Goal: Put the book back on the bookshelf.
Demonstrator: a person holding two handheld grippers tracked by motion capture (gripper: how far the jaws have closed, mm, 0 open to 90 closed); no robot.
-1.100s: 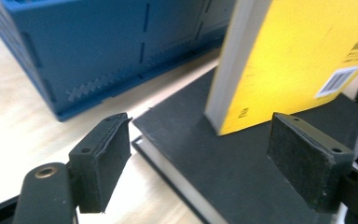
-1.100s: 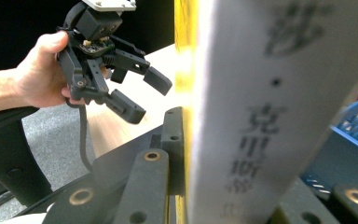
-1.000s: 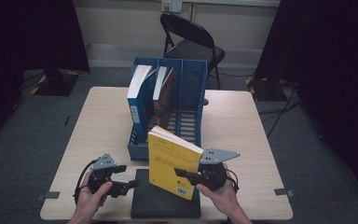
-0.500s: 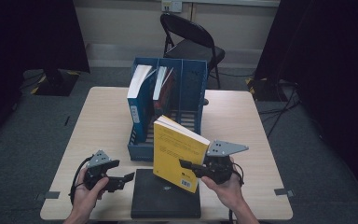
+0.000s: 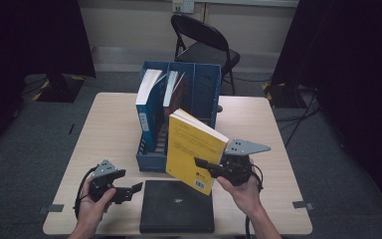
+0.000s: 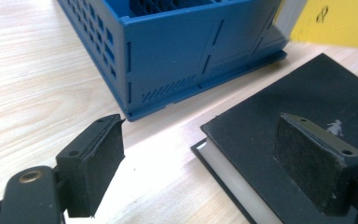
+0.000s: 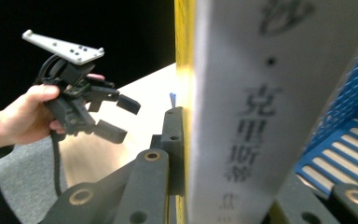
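Observation:
A yellow book (image 5: 191,147) hangs tilted over the table's front, its lower right edge clamped in my right gripper (image 5: 205,168), which is shut on it. In the right gripper view its pale spine (image 7: 261,93) stands between the jaws. A black book (image 5: 176,206) lies flat at the front edge. My left gripper (image 5: 132,191) hovers by the black book's left side. Its jaws have just been opening and grip nothing. In the left gripper view the black book's corner (image 6: 279,102) lies under the gap of the left gripper (image 6: 204,140). A blue file rack (image 5: 179,99) holds upright books.
The rack's front corner (image 6: 182,51) stands close ahead of the left gripper. A folding chair (image 5: 204,45) sits behind the wooden table (image 5: 109,129). Bare tabletop lies to the left and right of the rack.
The right gripper has raised the yellow book off the black book and shifted it a little to the right. The left gripper stayed put while its jaws spread slightly.

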